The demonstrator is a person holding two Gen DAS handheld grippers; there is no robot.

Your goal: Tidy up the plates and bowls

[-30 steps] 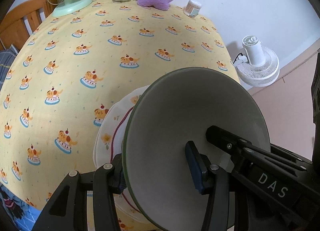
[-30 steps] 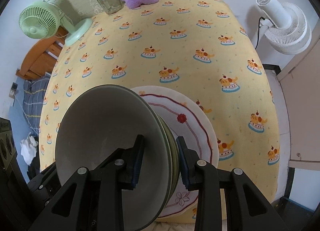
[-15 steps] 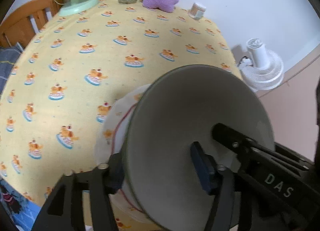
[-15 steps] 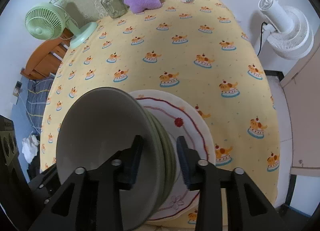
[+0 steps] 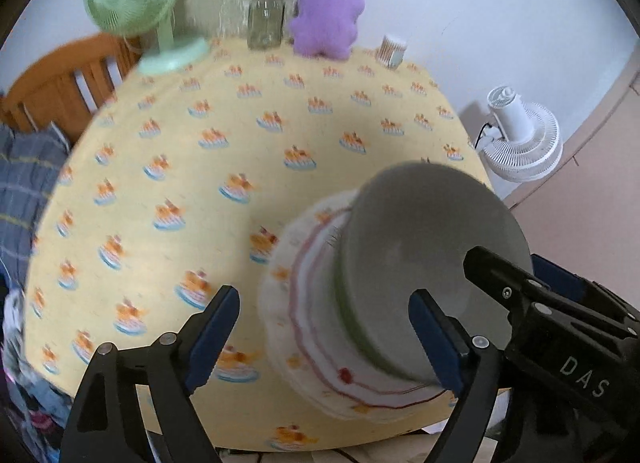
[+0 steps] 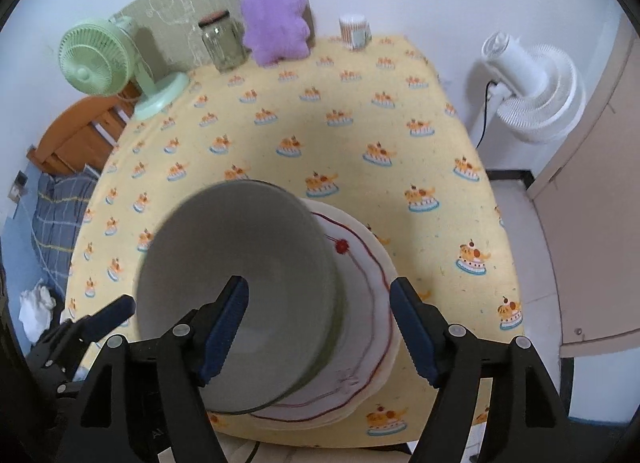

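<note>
A yellow desk (image 6: 360, 111) is seen. A grey bowl (image 6: 240, 287) sits on a white plate (image 6: 368, 303), low in the frame. The left gripper (image 5: 324, 327) and right gripper (image 6: 320, 323) are spread wide apart.

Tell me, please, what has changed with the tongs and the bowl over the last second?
Both tongs have let go of the grey bowl: the left tongs and the right tongs, each clamped on its rim before, now stand wide open and have drawn back a little. The bowl now sits on the white plate with the red line. The plate, the green fan, the jar and the purple plush stayed put.
</note>
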